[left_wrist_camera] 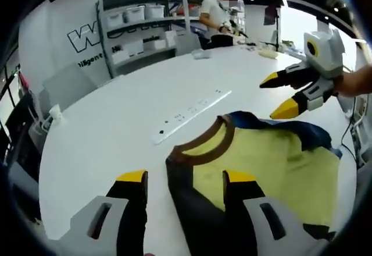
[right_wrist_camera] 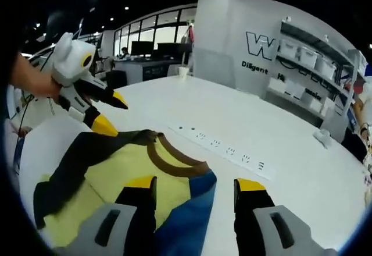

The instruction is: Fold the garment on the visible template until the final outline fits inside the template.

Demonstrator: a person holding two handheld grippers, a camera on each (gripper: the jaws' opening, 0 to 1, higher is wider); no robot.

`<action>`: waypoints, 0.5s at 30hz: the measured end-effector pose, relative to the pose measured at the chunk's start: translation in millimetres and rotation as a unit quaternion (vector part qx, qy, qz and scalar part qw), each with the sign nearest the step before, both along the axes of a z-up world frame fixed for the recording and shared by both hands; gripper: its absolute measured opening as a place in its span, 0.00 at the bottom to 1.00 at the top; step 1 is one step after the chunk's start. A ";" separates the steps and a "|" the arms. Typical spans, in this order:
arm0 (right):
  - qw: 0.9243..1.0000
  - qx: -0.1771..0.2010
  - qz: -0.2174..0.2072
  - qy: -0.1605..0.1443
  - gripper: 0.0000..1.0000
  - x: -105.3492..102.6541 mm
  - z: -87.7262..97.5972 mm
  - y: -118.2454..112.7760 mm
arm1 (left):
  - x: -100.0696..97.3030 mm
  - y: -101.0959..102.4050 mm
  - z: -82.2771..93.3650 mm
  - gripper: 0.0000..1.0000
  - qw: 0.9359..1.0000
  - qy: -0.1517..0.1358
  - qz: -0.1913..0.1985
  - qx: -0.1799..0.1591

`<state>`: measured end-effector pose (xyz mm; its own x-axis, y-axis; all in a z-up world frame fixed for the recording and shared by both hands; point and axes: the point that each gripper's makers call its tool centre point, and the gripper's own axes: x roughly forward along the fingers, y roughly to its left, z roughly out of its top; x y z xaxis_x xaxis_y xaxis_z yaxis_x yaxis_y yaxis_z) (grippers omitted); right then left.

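Left claw (left_wrist_camera: pixel 185 177) open over shirt (left_wrist_camera: pixel 261 163); right claw (left_wrist_camera: pixel 278 96) open above.

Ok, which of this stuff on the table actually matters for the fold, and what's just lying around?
Job:
garment, yellow with brown collar, dark and blue sleeves
left claw, open
right claw, open

Lying about:
power strip on the white table
shelf unit with bins
person at the far end

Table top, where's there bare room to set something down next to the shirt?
The white table is bare between the power strip and the shelving unit, and beyond the strip toward the far edge in the right gripper view. It is crowded at the garment, where the left gripper and right gripper hover open.
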<state>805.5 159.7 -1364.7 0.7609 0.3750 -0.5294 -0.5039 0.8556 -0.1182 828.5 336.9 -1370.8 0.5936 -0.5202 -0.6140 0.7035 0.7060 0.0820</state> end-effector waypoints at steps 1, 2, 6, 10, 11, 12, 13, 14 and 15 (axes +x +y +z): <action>1.000 0.001 0.000 0.000 0.54 -0.8 0.2 0.0 | -0.9 0.7 1.3 0.53 1.000 0.000 0.002 -0.003; 1.000 0.002 0.000 0.002 0.56 -2.6 0.5 0.0 | -1.0 1.5 2.5 0.57 1.000 -0.001 0.006 -0.005; 1.000 0.010 0.002 -0.001 0.59 -7.6 5.9 0.8 | -3.9 3.1 9.5 0.67 1.000 -0.006 0.014 -0.014; 1.000 0.016 0.008 0.000 0.68 -13.2 8.5 3.4 | -7.0 4.6 17.1 0.73 1.000 -0.012 0.017 -0.020; 1.000 0.020 0.007 0.000 0.70 -14.1 9.6 3.7 | -7.7 4.5 18.9 0.75 0.999 -0.013 0.017 -0.023; 1.000 0.022 0.006 0.000 0.71 -16.1 10.8 3.3 | -8.5 4.6 21.1 0.78 0.999 -0.014 0.019 -0.027; 1.000 0.023 0.005 -0.001 0.71 -17.1 11.3 2.8 | -9.5 4.4 22.6 0.79 0.999 -0.014 0.021 -0.031; 1.000 0.023 0.004 0.000 0.72 -17.9 11.4 2.1 | -11.2 4.0 24.8 0.81 0.999 -0.012 0.022 -0.037; 1.000 0.027 0.004 -0.001 0.72 -19.6 12.6 2.0 | -12.6 3.6 26.7 0.83 0.999 -0.013 0.022 -0.041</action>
